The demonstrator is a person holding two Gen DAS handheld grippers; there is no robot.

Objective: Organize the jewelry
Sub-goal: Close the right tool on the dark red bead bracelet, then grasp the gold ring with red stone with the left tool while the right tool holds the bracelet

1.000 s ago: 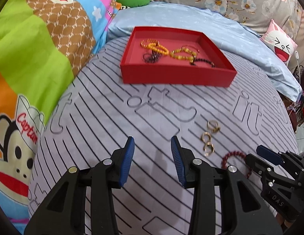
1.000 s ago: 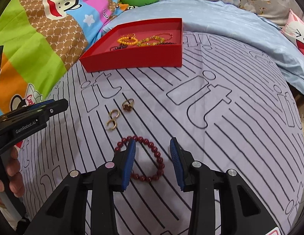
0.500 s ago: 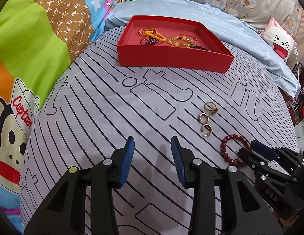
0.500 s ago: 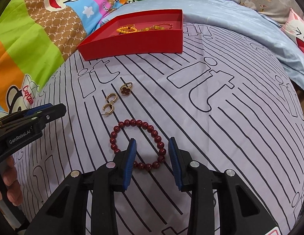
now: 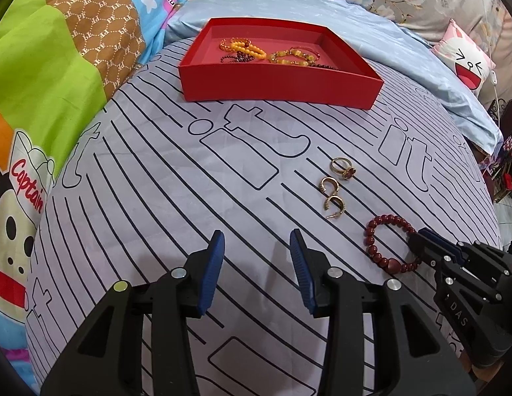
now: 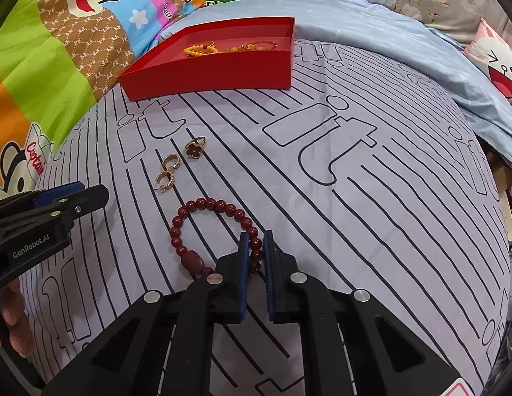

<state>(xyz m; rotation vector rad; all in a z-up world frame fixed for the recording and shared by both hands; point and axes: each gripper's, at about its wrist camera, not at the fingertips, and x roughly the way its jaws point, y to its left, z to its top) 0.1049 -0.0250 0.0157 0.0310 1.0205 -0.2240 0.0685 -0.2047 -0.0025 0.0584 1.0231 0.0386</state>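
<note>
A dark red bead bracelet (image 6: 203,227) lies on the striped grey bedspread. My right gripper (image 6: 256,247) is shut on its near right beads, low on the cloth; it also shows in the left wrist view (image 5: 417,241) at the bracelet (image 5: 374,237). My left gripper (image 5: 257,254) is open and empty above the bedspread, left of the bracelet. Two gold hoop earrings (image 5: 332,194) (image 6: 168,171) and a gold ring with a red clover (image 5: 343,168) (image 6: 195,147) lie beyond the bracelet. The red tray (image 5: 275,82) (image 6: 209,72) at the back holds several yellow and dark bead strings.
A bright cartoon monkey quilt (image 5: 41,82) rises along the left. A light blue sheet (image 5: 322,13) and a pink cat-face pillow (image 5: 467,56) lie behind and right of the tray. The bed falls away at the right edge (image 6: 500,198).
My right gripper moved forward and down over the bracelet and closed on its near right beads. The left gripper drew back slightly and stayed open.
</note>
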